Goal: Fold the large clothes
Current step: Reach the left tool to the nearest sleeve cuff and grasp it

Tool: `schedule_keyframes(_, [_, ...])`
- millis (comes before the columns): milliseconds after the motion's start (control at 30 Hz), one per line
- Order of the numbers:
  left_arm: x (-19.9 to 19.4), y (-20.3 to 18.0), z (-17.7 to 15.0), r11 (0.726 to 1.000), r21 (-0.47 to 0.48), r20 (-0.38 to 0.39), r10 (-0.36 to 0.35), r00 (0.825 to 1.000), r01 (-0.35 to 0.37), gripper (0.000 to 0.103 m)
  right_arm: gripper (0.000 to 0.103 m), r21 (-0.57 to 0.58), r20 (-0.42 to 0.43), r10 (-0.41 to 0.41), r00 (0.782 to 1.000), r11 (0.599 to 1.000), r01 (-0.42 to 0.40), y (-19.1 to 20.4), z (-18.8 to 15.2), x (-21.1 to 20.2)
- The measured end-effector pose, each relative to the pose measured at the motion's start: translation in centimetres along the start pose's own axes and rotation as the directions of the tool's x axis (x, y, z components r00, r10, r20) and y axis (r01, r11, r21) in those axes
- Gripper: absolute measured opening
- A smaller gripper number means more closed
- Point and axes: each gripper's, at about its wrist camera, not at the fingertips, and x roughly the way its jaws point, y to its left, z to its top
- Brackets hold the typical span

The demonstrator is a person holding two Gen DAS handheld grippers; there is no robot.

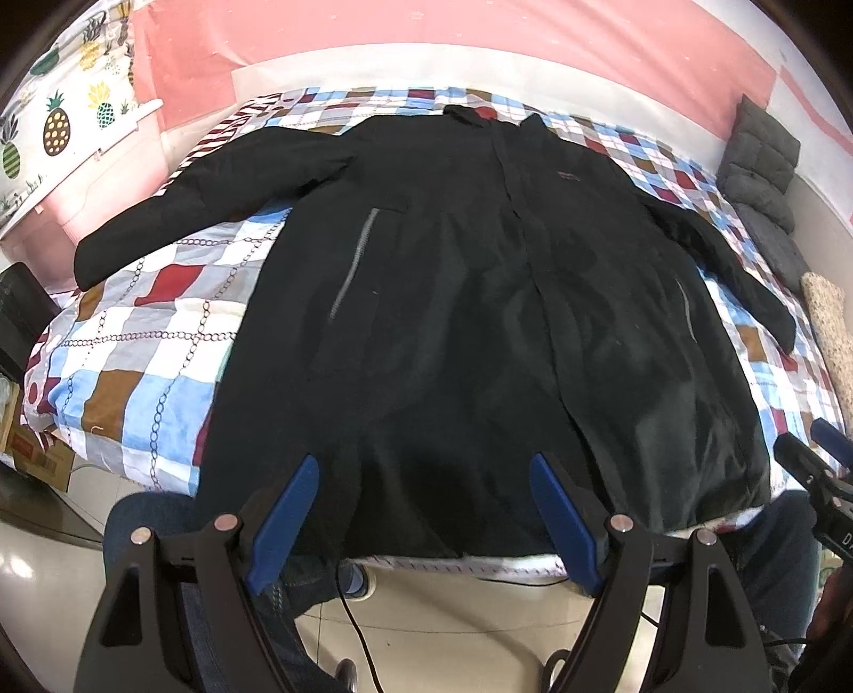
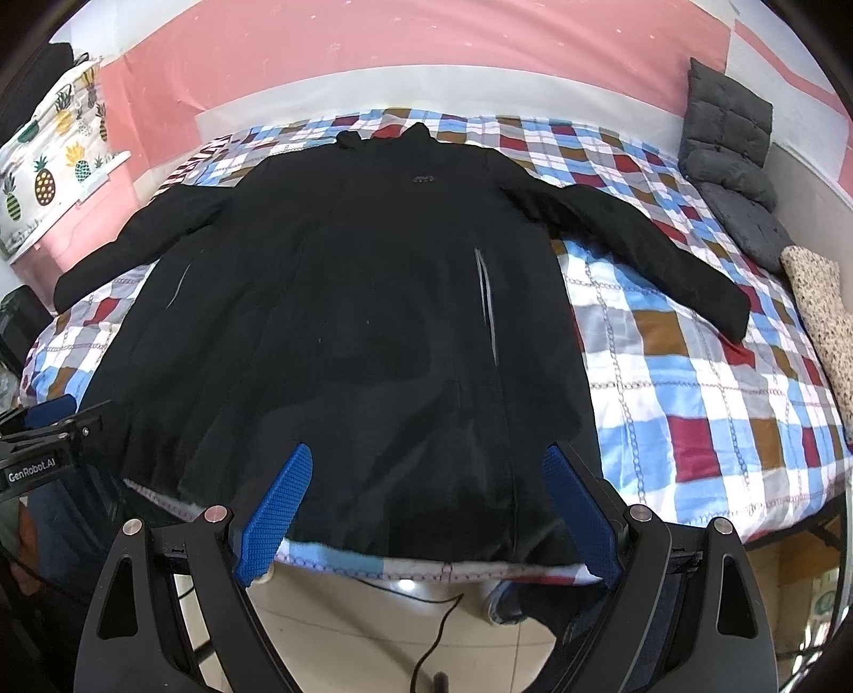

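Observation:
A long black coat (image 1: pixel 480 298) lies flat and front-up on a bed with a checked quilt (image 1: pixel 133 341), collar at the far end and both sleeves spread outward. Its hem reaches the near edge of the bed. My left gripper (image 1: pixel 424 469) hovers open above the hem, left of the coat's middle, with nothing between its blue fingers (image 1: pixel 288 517). In the right wrist view the same coat (image 2: pixel 346 320) fills the middle of the quilt (image 2: pixel 693 384). My right gripper (image 2: pixel 426 461) is open over the hem near its right side, holding nothing.
Grey cushions (image 2: pixel 730 160) and a speckled pillow (image 2: pixel 826 330) sit along the bed's right side. A pink wall (image 1: pixel 426 42) stands behind, and a pineapple-print cloth (image 1: pixel 58 128) hangs at the left. A person's jeans-clad legs (image 1: pixel 154 528) and tiled floor (image 1: pixel 453 629) with a cable lie below.

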Motion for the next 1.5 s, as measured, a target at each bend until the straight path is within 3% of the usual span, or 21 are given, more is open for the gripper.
schedule_keyframes(167, [1.1,1.9,1.8,1.0,-0.022,0.015,0.015,1.0,-0.015,0.083,0.089,-0.028,0.013,0.006,1.0,1.0,-0.005,0.9,2.2,1.2])
schedule_keyframes(367, [2.8,6.1,4.8,0.993,-0.116,0.032,0.002,0.999,0.001,0.083,0.089,-0.076,0.047,0.003,0.999,0.997,0.0,2.4,5.0,2.7])
schedule_keyframes(633, [5.4,12.1,9.3,0.973,-0.215,0.081,0.1,0.992,-0.081,0.083,0.089,-0.132,0.083,0.002,0.997,0.991,0.009,4.4,9.0,5.5])
schedule_keyframes(800, [7.8,16.7,11.7,0.954,-0.287,0.075,0.111,0.991,-0.085,0.083,0.089,-0.138,0.081,0.014,0.997,0.99,-0.003,5.4,10.9,7.5])
schedule_keyframes(1000, [10.6,23.4,13.2,0.905,-0.407,0.057,0.157,0.986,-0.121,0.082,0.089,-0.162,0.061,0.034,0.998,0.986,-0.024,6.9,12.7,10.0])
schedule_keyframes(1267, [14.3,32.0,14.0,0.765,-0.638,0.058,0.164,0.985,-0.09,0.081,0.089,-0.178,0.013,0.031,0.999,0.984,-0.028,8.1,14.0,12.9])
schedule_keyframes(1367, [15.1,33.6,14.2,0.73,-0.68,0.082,0.174,0.981,-0.073,0.081,0.089,-0.177,-0.004,0.027,1.0,0.984,-0.027,8.1,14.2,14.0])
schedule_keyframes(1433, [15.3,33.7,14.7,0.73,-0.677,0.089,0.203,0.975,-0.09,0.077,0.089,-0.174,-0.012,0.024,1.0,0.984,-0.025,8.0,14.4,14.6])
schedule_keyframes(1500, [15.8,34.0,15.4,0.73,-0.673,0.077,0.234,0.969,-0.122,0.053,0.089,-0.172,-0.015,0.024,1.0,0.985,-0.027,7.9,14.5,14.9])
